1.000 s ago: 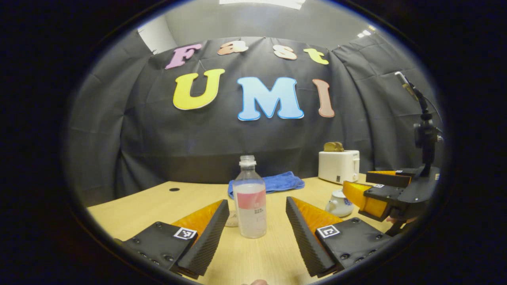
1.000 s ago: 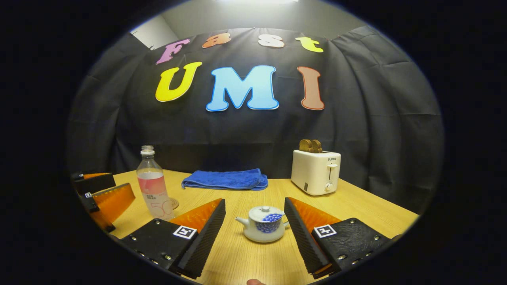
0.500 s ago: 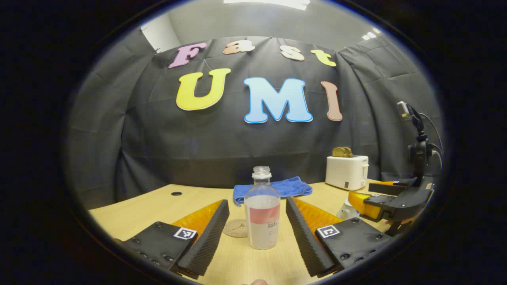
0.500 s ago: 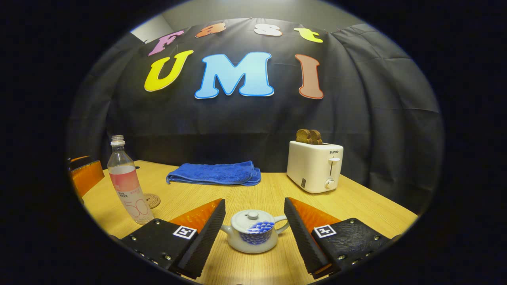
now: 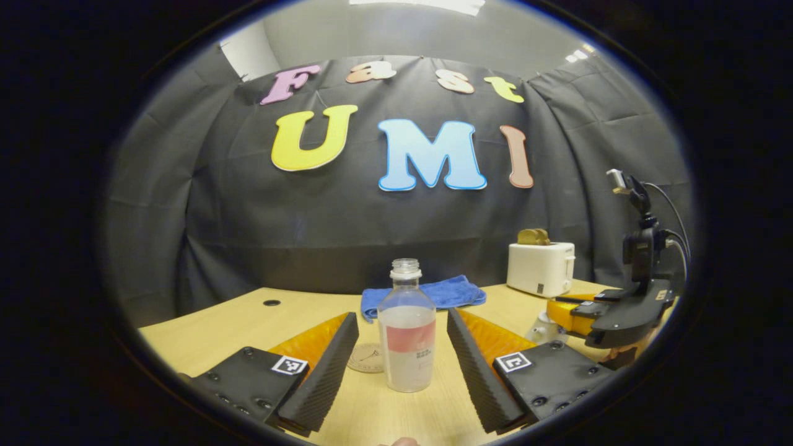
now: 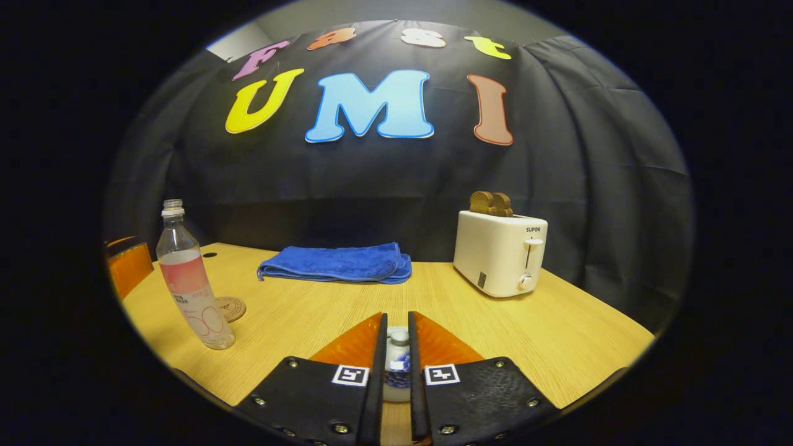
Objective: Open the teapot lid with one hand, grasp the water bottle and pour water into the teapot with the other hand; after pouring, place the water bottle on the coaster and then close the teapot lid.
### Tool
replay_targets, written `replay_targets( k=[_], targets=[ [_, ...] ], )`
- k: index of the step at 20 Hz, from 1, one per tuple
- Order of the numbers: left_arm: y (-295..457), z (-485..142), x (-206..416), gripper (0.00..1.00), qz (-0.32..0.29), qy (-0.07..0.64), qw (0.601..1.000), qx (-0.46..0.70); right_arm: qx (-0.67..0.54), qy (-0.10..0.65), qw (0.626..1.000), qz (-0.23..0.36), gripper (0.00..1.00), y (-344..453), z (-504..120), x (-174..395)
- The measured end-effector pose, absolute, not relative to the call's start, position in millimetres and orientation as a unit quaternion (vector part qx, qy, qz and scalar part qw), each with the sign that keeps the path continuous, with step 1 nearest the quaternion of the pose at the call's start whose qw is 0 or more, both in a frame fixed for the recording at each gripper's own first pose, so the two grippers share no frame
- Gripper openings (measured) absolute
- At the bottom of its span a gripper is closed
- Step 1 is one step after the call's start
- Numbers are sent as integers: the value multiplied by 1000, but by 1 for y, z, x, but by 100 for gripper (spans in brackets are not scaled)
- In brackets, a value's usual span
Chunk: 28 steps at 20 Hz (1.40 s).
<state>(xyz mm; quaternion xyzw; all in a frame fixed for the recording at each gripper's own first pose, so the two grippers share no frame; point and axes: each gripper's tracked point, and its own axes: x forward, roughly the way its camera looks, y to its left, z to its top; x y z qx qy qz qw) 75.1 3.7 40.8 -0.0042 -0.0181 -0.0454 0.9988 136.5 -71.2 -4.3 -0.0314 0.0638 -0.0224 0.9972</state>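
A clear water bottle (image 5: pixel 407 328) with a pink label and no cap stands upright on the wooden table (image 5: pixel 248 319). It stands between the fingers of my open left gripper (image 5: pixel 403 317), which do not touch it. A round coaster (image 5: pixel 365 358) lies just left of the bottle. In the right gripper view, my right gripper (image 6: pixel 397 321) has closed on the knob of the teapot lid (image 6: pixel 399 337); most of the white and blue teapot (image 6: pixel 396 371) is hidden by the fingers. The bottle (image 6: pixel 189 285) and coaster (image 6: pixel 230 308) stand at far left there.
A folded blue towel (image 6: pixel 337 263) lies at the back of the table. A white toaster (image 6: pixel 502 251) holding toast stands at the back right. The right gripper (image 5: pixel 610 313) shows over the teapot (image 5: pixel 540 328) in the left gripper view.
My right gripper came down over the teapot and its fingers closed on the lid knob. My left gripper moved in until the bottle stood between its open fingers.
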Motion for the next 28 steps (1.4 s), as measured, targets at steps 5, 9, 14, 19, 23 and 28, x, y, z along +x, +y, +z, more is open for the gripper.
replay_targets(
  k=[5,9,14,19,23,28],
  targets=[
    [5,37,75,100,-45,-11,999,-8,-50,61,997,-21,7,-72,-3,138],
    [3,38,76,100,-45,-14,999,-6,-57,40,997,-16,8,-70,11,134],
    [-2,32,82,100,-45,-7,999,-5,-63,11,998,1,8,-58,30,121],
    [-6,21,97,100,-43,2,999,4,-62,6,998,19,8,-49,32,114],
    [-4,9,114,100,-41,19,999,-10,-60,-7,998,20,8,-50,39,109],
    [0,4,134,100,-36,27,999,-1,-51,-24,998,29,7,-45,50,103]
  ],
)
